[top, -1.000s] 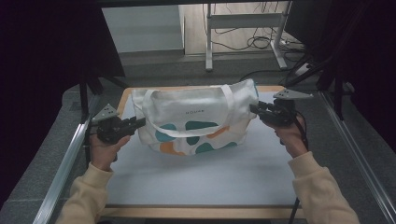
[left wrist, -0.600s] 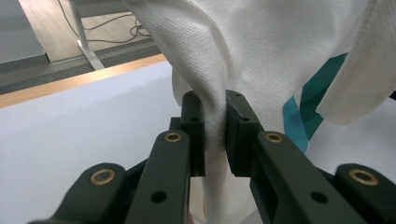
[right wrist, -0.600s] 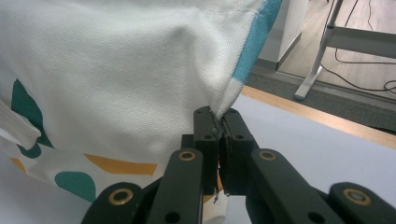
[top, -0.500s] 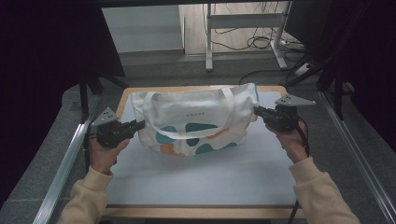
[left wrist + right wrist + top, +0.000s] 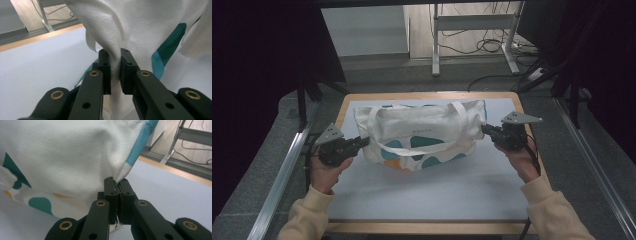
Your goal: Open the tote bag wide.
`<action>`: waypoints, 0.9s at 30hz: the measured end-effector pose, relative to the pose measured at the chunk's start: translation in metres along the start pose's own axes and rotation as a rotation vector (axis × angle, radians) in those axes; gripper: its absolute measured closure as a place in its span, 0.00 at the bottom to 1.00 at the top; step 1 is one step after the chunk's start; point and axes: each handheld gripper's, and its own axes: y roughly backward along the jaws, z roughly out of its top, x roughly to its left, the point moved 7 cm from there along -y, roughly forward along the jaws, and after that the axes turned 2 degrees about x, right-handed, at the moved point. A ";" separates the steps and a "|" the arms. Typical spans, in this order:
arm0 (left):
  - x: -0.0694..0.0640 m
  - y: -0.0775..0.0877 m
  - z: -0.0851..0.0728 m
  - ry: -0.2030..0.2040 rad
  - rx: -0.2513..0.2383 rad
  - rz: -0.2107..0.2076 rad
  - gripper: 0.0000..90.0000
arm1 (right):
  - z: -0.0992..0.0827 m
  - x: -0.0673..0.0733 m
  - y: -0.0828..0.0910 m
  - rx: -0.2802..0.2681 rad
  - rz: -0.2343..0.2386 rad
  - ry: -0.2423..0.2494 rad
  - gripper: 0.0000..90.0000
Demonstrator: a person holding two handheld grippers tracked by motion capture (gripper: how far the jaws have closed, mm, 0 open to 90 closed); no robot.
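**Inspector:** State of the grippers, please.

**Assistant:** The left gripper [image 5: 115,65] is clamped on a gathered fold of the white bag [image 5: 419,134] at its left end; cloth is bunched between the pads. The right gripper [image 5: 117,185] is pinched on the thin edge of the bag's right end. Its jaws have just been closing, and against the picture a second ago it now sits a little lower and tight to the fabric. The left jaws narrowed too, more slowly, on cloth already between them.

**Inspector:** And the bag's position?

**Assistant:** It lies on the pale worktop [image 5: 427,195], toward the far edge and roughly centred between the left and right edges. It is stretched sideways between the two grippers, with its teal and orange patches along the near side and its handles [image 5: 460,107] lying over the body.

**Inspector:** Has it shifted?

**Assistant:** Its outline looks much the same as a second ago, with no clear travel across the worktop. The change is in the grips, not the load.

**Inspector:** Meaning for the work?

**Assistant:** In my judgement both ends are now secured, so the bag is ready to be lifted, spread or moved as one piece. The right hold is on a narrow edge and could slip under a hard pull; the left hold has more cloth.
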 end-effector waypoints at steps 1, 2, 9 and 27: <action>-0.001 -0.001 -0.002 0.001 0.005 0.000 0.91 | -0.005 0.001 -0.003 0.014 0.000 0.004 0.96; -0.001 -0.002 -0.005 0.003 0.008 -0.001 0.91 | -0.008 0.002 -0.004 0.019 0.003 0.002 0.96; -0.002 -0.006 -0.015 0.003 0.024 -0.010 0.91 | -0.020 0.004 -0.010 0.040 0.013 -0.009 0.96; -0.004 -0.022 -0.041 0.000 0.087 0.000 0.92 | -0.043 0.008 -0.027 0.103 0.028 -0.020 0.96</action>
